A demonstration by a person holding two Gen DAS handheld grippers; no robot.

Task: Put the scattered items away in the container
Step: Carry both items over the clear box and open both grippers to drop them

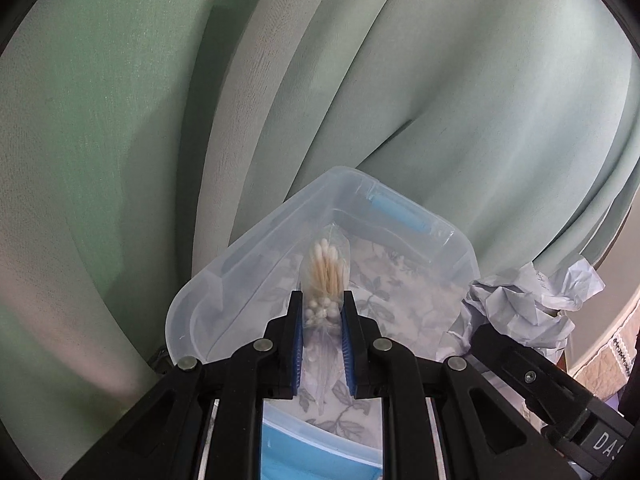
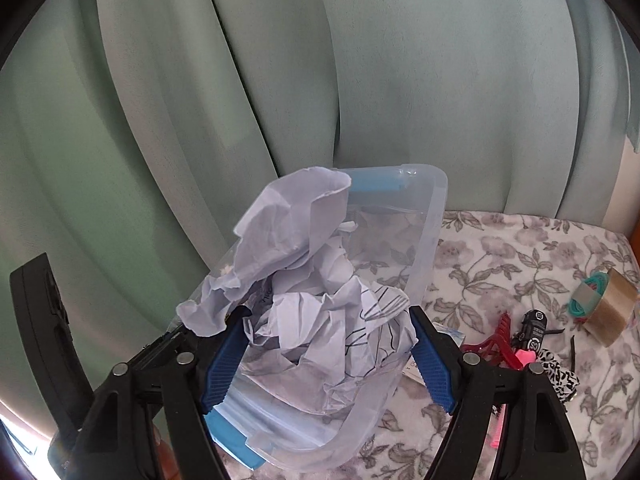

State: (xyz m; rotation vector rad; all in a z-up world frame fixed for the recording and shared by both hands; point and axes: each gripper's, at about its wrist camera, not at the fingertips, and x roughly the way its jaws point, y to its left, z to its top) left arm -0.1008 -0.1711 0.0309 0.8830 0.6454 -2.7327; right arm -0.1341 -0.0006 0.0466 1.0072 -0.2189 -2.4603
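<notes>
My left tongs (image 1: 322, 300) are clamped on a clear bag of swabs (image 1: 326, 270), its blue pads (image 1: 297, 344) pressing the plastic from both sides. The bag points forward over the open bin (image 1: 460, 248), above its near left part, with the floral cover showing through the bin's clear floor. A blue latch (image 1: 400, 212) sits on the far rim. Green curtain (image 1: 120, 120) fills the background.

My right tongs (image 2: 326, 316) stand wide and grip a big wad of crumpled paper (image 2: 304, 280), a pad against each side. The wad hangs above the bin (image 2: 434, 208); whether its underside touches the bin I cannot tell.

To the right, on the bed (image 2: 500, 248), lie a red clip (image 2: 494, 342), a small black thing (image 2: 532, 328) I cannot make out, and a tape roll (image 2: 610, 306) holding teal bands (image 2: 588, 294).
</notes>
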